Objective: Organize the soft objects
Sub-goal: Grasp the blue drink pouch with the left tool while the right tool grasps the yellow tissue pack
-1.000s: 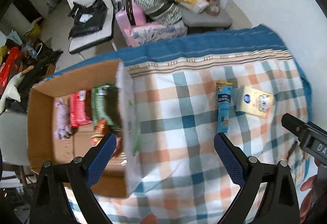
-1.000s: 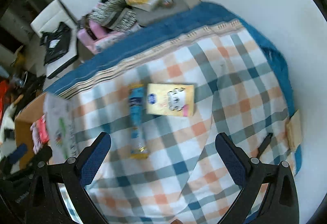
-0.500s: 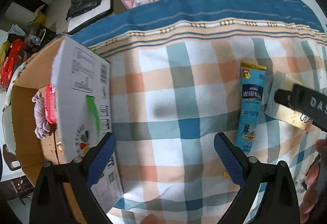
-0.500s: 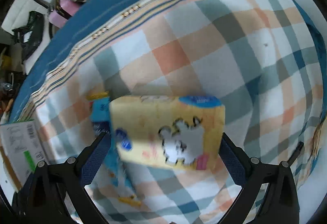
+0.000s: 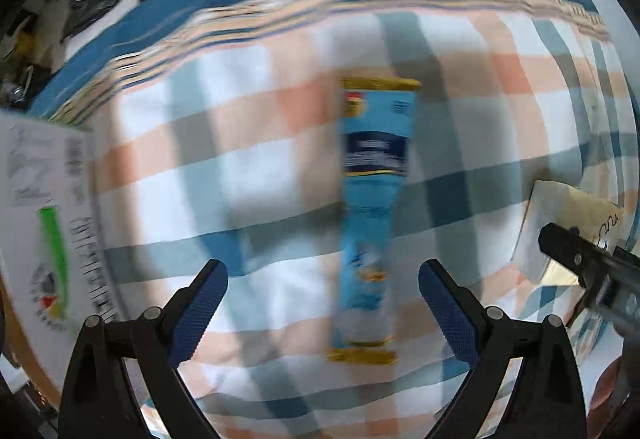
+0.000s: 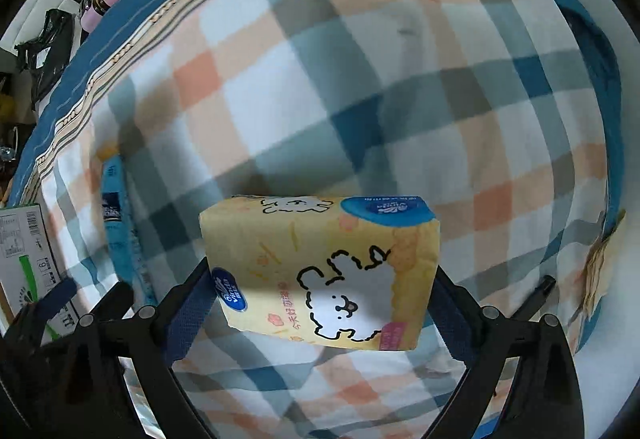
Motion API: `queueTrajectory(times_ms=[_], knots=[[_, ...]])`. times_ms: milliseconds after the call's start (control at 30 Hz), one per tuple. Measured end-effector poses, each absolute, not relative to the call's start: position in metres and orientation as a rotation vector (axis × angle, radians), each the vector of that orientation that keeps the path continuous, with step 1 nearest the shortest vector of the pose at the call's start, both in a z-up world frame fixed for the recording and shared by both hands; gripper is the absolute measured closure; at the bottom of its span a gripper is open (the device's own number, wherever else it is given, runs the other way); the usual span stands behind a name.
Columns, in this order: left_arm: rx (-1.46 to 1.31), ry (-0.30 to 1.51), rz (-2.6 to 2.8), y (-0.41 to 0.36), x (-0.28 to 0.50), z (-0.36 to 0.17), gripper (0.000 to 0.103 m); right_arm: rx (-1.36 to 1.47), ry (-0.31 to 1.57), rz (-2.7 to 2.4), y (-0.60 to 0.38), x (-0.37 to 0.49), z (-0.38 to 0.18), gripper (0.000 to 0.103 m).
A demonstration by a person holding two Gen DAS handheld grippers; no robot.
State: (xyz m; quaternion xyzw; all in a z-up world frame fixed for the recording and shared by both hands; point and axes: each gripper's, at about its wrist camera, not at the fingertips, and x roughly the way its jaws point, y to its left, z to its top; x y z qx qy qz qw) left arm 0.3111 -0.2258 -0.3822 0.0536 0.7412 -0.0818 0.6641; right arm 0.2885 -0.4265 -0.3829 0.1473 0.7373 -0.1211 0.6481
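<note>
Between the right gripper's (image 6: 322,295) closed-in pads sits the yellow tissue pack (image 6: 320,271), now off the checked blanket (image 6: 360,79). The left gripper (image 5: 322,295), wide open and empty, has swung from the cardboard box (image 5: 44,223) over the blue sachet (image 5: 370,215), probably next.

Left wrist view is motion-blurred: print on the blue sachet (image 5: 370,215) is unreadable. The cardboard box flap (image 5: 44,223) is cut by the left edge, box contents hidden. The yellow tissue pack (image 5: 560,223) is partly covered by the right gripper (image 5: 592,267). Right wrist view: the pack (image 6: 324,271) hides both inner pads.
</note>
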Motion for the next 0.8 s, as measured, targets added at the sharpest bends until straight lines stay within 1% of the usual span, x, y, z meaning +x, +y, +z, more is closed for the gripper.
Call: queueTrajectory(times_ms=[133,167,200,233,267,333,367,400,467,667,733,800], knots=[[0.165,1.681,-0.232,-0.249,0.315,-0.398,0.006,0.378,1.678,-0.257,-0.430,0.284,-0.389,0.003],[0.180,1.678,-0.235,-0.252,0.315,-0.401,0.014,0.377,1.678,-0.256,-0.430,0.284,-0.391,0.003],[0.189,1.678,-0.237,-0.254,0.315,-0.403,0.033,0.371,1.683,-0.255,-0.430,0.284,-0.393,0.003],[0.196,1.686,-0.233,-0.254,0.315,-0.408,0.038,0.372,1.689,-0.252,-0.443,0.289,-0.395,0.003],[0.192,1.687,-0.233,-0.253,0.315,-0.410,0.041,0.382,1.696,-0.250,-0.442,0.288,-0.398,0.003],[0.186,1.672,-0.221,-0.249,0.314,-0.407,0.054,0.390,1.710,-0.256,-0.438,0.294,-0.407,0.003],[0.186,1.671,-0.220,-0.245,0.313,-0.406,0.065,0.394,1.716,-0.258,-0.438,0.295,-0.409,0.003],[0.182,1.675,-0.220,-0.242,0.313,-0.404,0.073,0.403,1.721,-0.258,-0.439,0.296,-0.412,0.003],[0.178,1.690,-0.222,-0.236,0.311,-0.404,0.074,0.418,1.726,-0.256,-0.440,0.289,-0.419,0.003],[0.147,1.700,-0.230,-0.219,0.323,-0.411,0.069,0.383,1.734,-0.216,-0.436,0.283,-0.422,0.003],[0.162,1.696,-0.224,-0.223,0.325,-0.412,0.068,0.362,1.738,-0.207,-0.431,0.282,-0.423,0.000],[0.162,1.693,-0.216,-0.224,0.325,-0.412,0.068,0.352,1.746,-0.199,-0.427,0.281,-0.426,0.000]])
